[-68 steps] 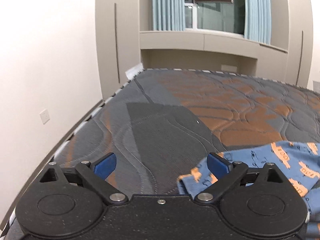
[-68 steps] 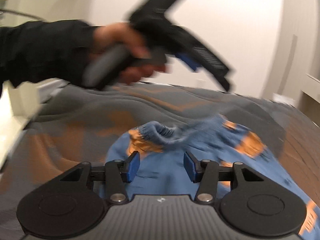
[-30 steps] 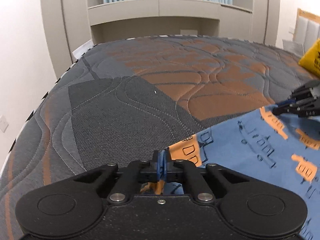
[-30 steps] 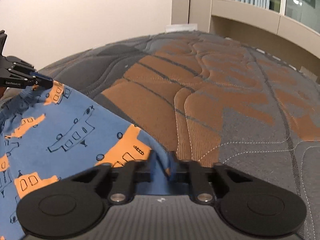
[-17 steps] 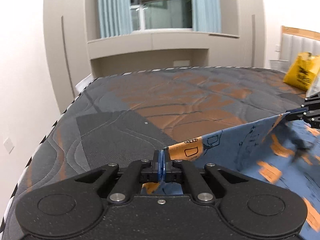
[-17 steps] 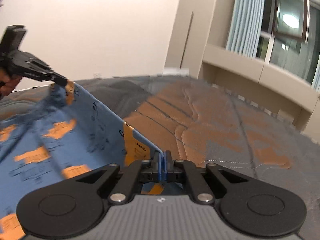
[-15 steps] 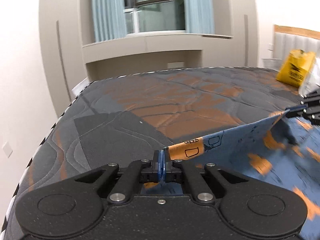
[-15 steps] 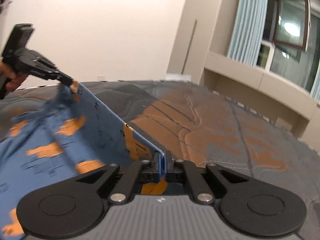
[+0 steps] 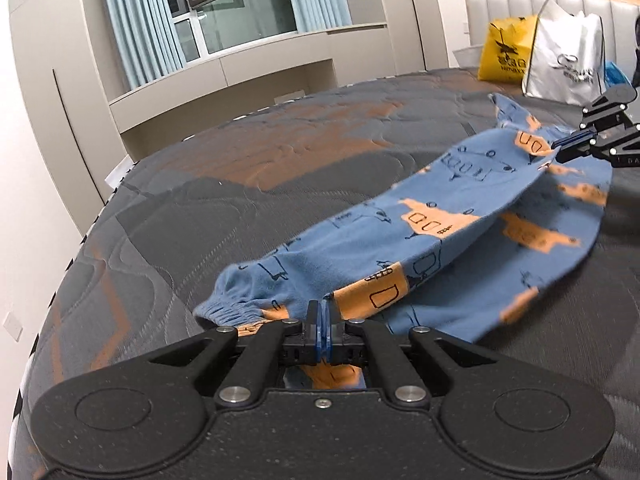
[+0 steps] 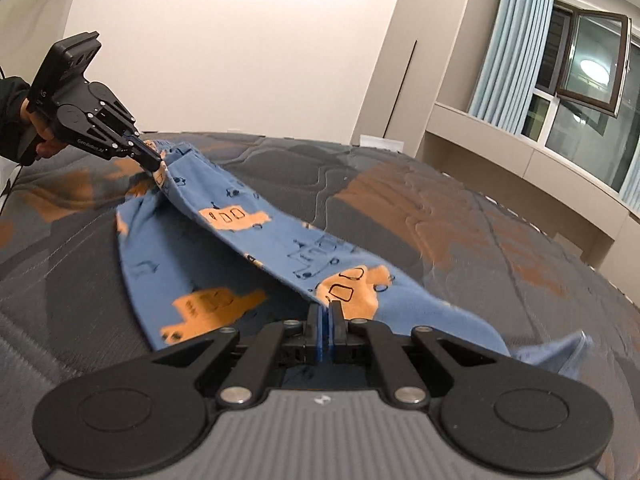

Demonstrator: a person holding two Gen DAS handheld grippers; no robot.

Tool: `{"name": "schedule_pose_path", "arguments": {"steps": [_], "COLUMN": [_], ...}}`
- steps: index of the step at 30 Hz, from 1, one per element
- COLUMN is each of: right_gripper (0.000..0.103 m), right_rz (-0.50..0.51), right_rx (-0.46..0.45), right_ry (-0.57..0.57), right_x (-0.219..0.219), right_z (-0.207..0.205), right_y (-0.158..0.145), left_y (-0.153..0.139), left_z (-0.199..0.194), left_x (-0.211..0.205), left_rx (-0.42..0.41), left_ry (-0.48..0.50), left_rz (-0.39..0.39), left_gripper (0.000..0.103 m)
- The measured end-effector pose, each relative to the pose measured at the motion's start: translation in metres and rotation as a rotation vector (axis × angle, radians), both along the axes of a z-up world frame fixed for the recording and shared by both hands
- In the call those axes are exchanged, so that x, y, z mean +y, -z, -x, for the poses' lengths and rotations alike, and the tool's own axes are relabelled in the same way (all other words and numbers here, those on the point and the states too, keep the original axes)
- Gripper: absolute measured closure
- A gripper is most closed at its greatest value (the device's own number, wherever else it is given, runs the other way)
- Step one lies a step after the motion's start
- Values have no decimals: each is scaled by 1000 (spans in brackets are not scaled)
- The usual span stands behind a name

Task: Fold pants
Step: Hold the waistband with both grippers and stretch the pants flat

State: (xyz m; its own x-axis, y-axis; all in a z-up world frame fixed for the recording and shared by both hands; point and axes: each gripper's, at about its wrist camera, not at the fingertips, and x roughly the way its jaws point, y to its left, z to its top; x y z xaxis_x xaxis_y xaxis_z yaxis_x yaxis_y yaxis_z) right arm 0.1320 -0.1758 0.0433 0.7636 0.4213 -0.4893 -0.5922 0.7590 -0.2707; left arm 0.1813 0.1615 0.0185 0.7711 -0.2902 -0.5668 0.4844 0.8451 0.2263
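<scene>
The blue pants [image 9: 440, 236] with orange vehicle prints hang stretched between my two grippers above the grey and orange mattress [image 9: 240, 184]. My left gripper [image 9: 322, 322] is shut on the fabric near the gathered waistband [image 9: 228, 300]. My right gripper [image 10: 325, 322] is shut on the other end of the same edge, near a leg cuff [image 10: 560, 356]. The pants [image 10: 256, 232] sag in a fold, the lower layer trailing on the bed. Each gripper shows in the other's view: the right one [image 9: 560, 148], the left one [image 10: 154, 162].
A yellow bag [image 9: 506, 54] and a white bag [image 9: 568, 60] stand at the headboard end of the bed. The mattress edge [image 9: 80, 240] runs along the wall on the left. Beige cabinets [image 10: 520, 152] and a window lie beyond the bed.
Both grippers closed on the pants' edge, lifted it off the mattress and swung it over. The pants now hang folded lengthwise, and the left view has turned toward the headboard.
</scene>
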Motion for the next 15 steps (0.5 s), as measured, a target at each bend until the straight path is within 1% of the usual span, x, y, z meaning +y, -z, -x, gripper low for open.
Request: {"name": "schedule_pose_path", "arguments": {"steps": [6,9,13,15], "right_gripper": [101,102,102,102], "right_rz": [27,42,81,100], "right_rx": [-14,-18,17,31], "right_ry": [-11,-25,-37,-40], "right_x": [4,7,14,16], "right_z": [14,22,30,30], "right_y": [3,2,18,27], "left_y": [0,2,13,15], "left_z": [9,12,12,12], "left_x": [8,10,8,8], "left_rx": [0,10,47,57], "left_ry": [-11,-5,-2,-10], "left_rz": [28,27,11,18], "left_gripper": [102,102,102,102]}}
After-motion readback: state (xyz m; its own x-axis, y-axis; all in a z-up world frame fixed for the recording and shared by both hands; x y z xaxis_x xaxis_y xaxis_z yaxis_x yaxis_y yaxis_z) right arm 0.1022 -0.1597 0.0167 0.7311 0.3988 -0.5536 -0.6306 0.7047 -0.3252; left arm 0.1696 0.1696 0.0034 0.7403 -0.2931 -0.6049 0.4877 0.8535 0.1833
